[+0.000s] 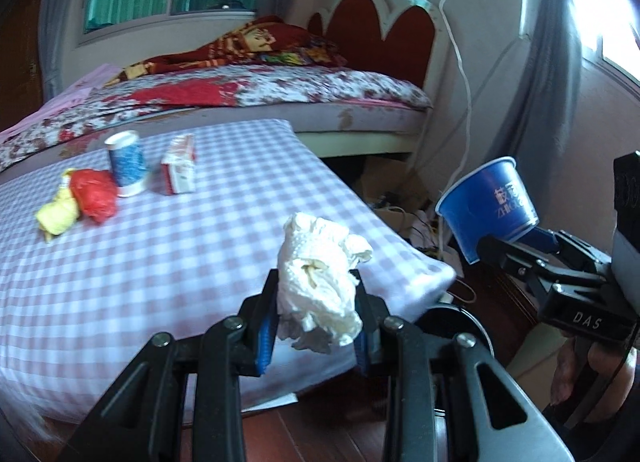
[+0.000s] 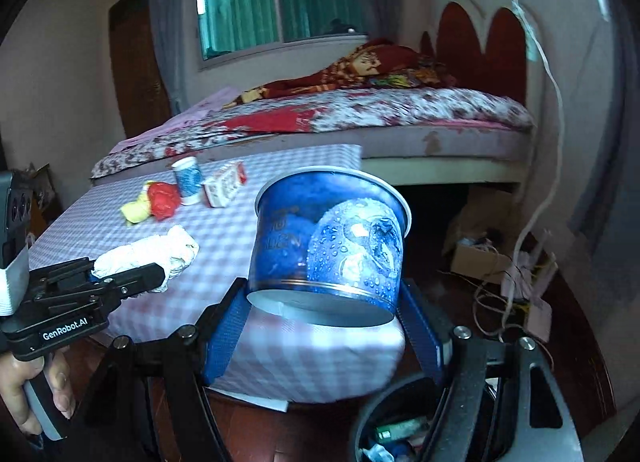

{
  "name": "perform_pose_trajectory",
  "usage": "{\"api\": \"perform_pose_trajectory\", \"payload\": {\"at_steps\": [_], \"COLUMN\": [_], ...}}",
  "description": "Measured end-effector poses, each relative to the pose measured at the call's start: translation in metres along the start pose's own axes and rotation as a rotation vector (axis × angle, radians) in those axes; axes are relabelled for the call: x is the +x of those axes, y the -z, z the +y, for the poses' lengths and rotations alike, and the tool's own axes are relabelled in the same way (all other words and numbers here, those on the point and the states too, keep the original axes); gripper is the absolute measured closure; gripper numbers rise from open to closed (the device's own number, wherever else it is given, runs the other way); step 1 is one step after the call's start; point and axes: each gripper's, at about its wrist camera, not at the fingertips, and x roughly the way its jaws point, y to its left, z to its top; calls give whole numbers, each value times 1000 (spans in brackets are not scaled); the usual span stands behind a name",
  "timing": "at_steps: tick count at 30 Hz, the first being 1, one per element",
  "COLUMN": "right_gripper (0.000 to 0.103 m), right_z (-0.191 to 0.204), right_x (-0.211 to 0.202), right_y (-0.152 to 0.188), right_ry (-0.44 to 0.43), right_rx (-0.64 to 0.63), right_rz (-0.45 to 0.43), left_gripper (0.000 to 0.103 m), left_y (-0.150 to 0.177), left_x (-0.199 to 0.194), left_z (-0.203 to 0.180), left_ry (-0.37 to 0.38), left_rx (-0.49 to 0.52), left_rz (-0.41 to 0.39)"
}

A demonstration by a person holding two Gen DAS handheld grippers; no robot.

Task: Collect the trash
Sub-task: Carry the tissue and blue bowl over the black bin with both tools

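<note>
Your left gripper (image 1: 316, 326) is clamped on a crumpled tissue (image 1: 320, 286), lifted over the table (image 1: 160, 262) edge. It's soft and light, so a mid-wad pinch is enough. Your right gripper (image 2: 324, 326) grips a blue bowl (image 2: 328, 238) near its base, above the bin (image 2: 384, 434). The bowl looks thin-walled and will likely crush if squeezed hard. A cup (image 1: 127, 163), box (image 1: 180, 169) and red and yellow wads (image 1: 80, 201) are still on the table.

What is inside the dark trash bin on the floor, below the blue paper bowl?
In the trash bin, a green item and crumpled light scraps show. The right tongs, holding the blue bowl, cover the rest.
</note>
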Motion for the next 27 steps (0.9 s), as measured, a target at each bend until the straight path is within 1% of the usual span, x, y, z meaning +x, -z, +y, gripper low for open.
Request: {"api": "perform_pose_trajectory", "payload": {"at_steps": [9,19,23,27], "right_gripper": [28,28,28,28], "right_z": [-40,-85,-99,-112], "right_x": [-28,-54,-56,-54], "right_y": [33,75,92,107], "right_ry": [69,144,159,160], "right_rx": [56,99,115,138], "right_rz": [16,70,104,137], "left_gripper": [71,71,71,71], "left_y": [8,31,44,57], "left_x": [13,24,34,47], "left_z": [-49,-105,-123,-140], "left_ry": [72,161,199,235], "left_rx": [71,137,144,158], "left_rz": [39,80,115,167]}}
